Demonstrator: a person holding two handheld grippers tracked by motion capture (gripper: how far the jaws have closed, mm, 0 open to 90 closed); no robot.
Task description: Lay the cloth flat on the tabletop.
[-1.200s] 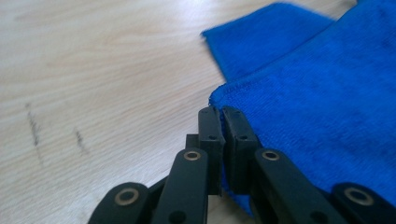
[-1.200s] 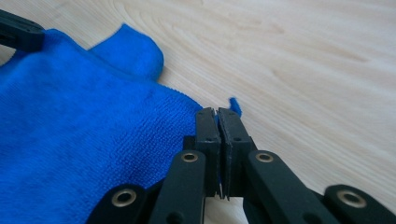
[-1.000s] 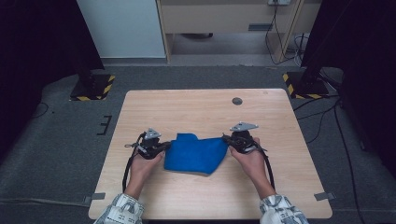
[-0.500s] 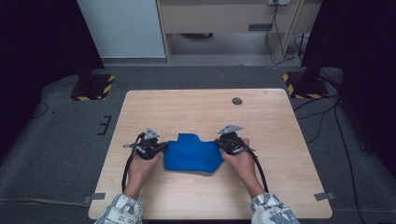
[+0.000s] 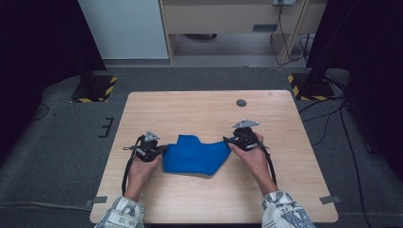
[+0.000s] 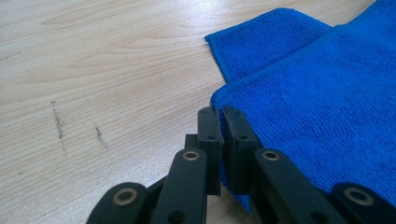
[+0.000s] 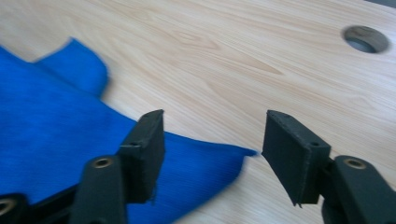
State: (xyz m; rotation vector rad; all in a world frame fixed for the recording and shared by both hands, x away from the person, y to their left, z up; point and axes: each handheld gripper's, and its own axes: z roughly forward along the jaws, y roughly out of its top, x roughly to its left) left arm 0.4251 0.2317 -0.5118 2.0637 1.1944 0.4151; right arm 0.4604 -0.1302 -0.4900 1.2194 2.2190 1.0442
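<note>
A blue cloth (image 5: 195,156) lies partly folded on the wooden table (image 5: 199,107), with a flap sticking out at its far side. My left gripper (image 5: 161,151) is shut on the cloth's left edge; in the left gripper view the jaws (image 6: 221,114) pinch the hem of the blue cloth (image 6: 317,93). My right gripper (image 5: 227,140) is at the cloth's right corner. Its jaws have just been opening and stand apart (image 7: 212,135). The pointed corner of the cloth (image 7: 56,121) lies flat on the wood under the gap, and neither pad touches it.
A round cable hole (image 5: 241,102) sits in the table's far right part and also appears in the right gripper view (image 7: 365,39). Bare wood stretches beyond the cloth. Grey carpet, striped stand bases and a cabinet lie past the far edge.
The right gripper went left with the cloth's corner, came back right and opened, letting the corner drop onto the table. The left gripper stayed where it was, still shut on the cloth.
</note>
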